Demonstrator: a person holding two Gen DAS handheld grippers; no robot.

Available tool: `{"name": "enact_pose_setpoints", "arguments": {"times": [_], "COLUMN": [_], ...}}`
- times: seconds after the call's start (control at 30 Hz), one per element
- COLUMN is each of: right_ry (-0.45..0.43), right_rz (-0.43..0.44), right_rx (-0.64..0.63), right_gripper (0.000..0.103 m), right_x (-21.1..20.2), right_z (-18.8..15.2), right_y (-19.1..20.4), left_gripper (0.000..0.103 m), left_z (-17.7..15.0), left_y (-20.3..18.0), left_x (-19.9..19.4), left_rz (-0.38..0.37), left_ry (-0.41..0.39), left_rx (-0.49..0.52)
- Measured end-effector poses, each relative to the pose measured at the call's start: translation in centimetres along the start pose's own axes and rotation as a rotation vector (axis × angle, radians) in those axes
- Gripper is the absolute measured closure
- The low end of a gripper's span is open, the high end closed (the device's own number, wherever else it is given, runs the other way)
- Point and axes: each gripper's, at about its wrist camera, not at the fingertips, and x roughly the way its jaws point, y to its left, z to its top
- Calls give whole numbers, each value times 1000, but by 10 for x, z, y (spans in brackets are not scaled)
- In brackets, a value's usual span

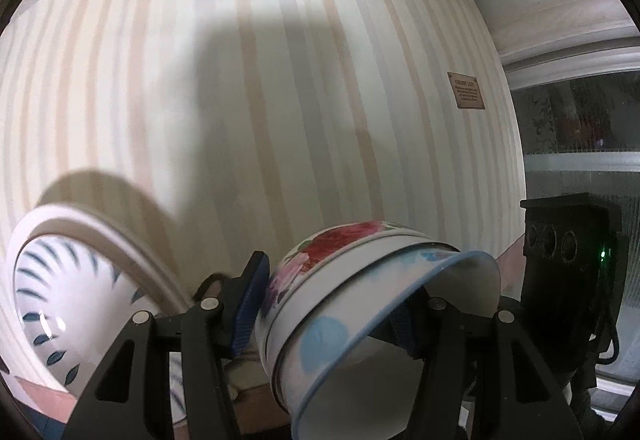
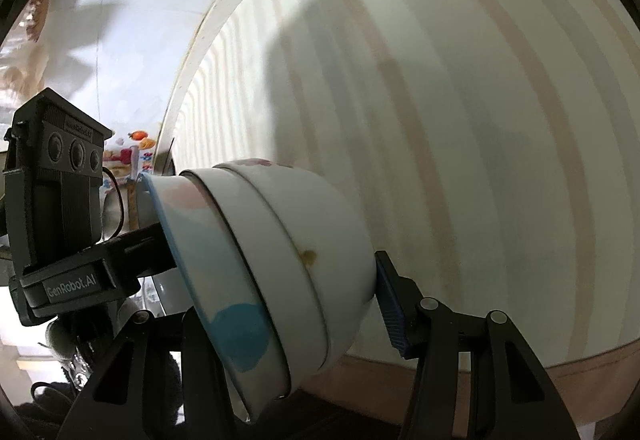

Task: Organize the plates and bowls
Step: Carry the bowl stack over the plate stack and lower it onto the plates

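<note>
A stack of nested white bowls, a blue-rimmed one with blue blotches and a floral one [image 1: 320,312], lies on its side between my left gripper's [image 1: 324,312] blue-padded fingers [image 1: 248,304]. My left gripper is shut on the stack. The same stack [image 2: 280,280] sits between my right gripper's [image 2: 288,296] fingers [image 2: 394,316], which also clamp it. The left gripper's body [image 2: 64,224] shows at the left in the right wrist view; the right gripper's body [image 1: 568,264] shows at the right in the left wrist view. A white plate with blue leaf marks [image 1: 68,304] stands tilted at the lower left.
A striped wall [image 1: 280,100] fills the background close ahead, with a small brown plaque [image 1: 466,90]. A window [image 1: 580,128] is on the right. A pink strip [image 2: 400,388] runs along the wall's base.
</note>
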Motion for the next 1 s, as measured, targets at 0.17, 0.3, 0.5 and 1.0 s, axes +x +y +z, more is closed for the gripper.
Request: {"name": "enact_pose_setpoints", "arguments": {"times": [0.17, 0.3, 0.5, 1.0], "right_ry": [29, 47, 76, 157], "right_rz": [9, 9, 28, -5], "right_rx": [-6, -26, -50, -91], "right_gripper": [47, 47, 47, 47], "right_x": [5, 10, 43, 123], "right_z": [-11, -24, -35, -40], "right_y": [25, 51, 93, 137], "left_gripper": [50, 50, 50, 50], "left_z": [-13, -22, -37, -49], "left_y": [19, 42, 87, 154], "left_x": [-21, -41, -65, -66], "left_rz": [-9, -11, 7, 6], "left_ry": [-20, -36, -52, -53], "left_rx": [-24, -39, -67, -140]}}
